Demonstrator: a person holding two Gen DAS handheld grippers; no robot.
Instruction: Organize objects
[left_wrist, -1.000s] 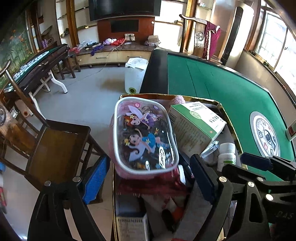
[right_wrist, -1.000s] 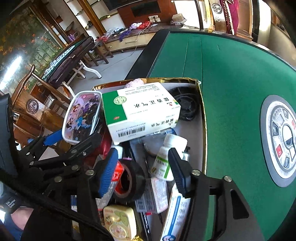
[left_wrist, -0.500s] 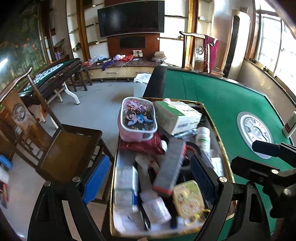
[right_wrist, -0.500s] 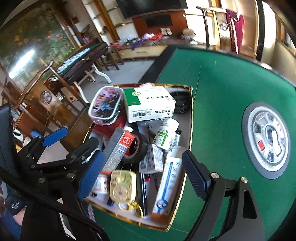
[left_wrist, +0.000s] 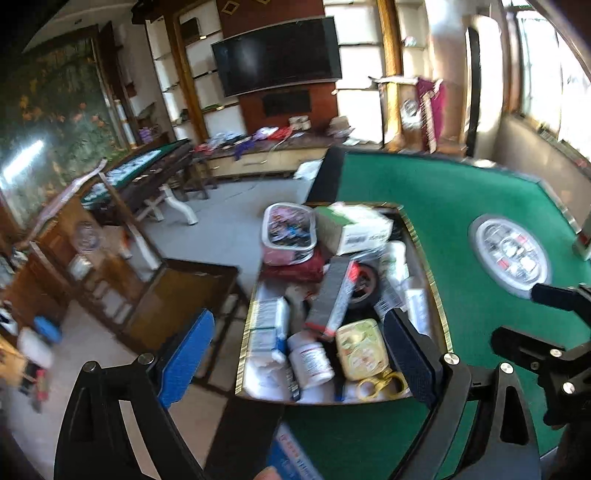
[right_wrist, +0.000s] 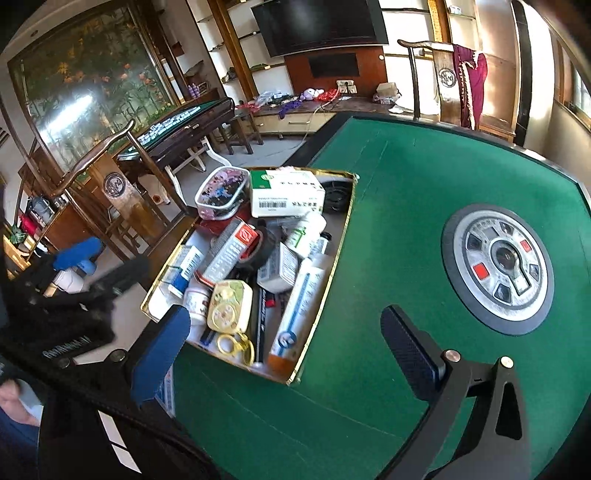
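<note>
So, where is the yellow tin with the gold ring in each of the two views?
Left wrist: the yellow tin lies low centre, at the near end of the gold-edged box.
Right wrist: the tin lies left of centre, also near end.
Shared landmark: the green and white carton at the far end.

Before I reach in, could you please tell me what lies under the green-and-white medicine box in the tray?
The green-and-white medicine box rests partly on a white bottle and the cartoon pencil case. What lies deeper beneath is covered.
</note>
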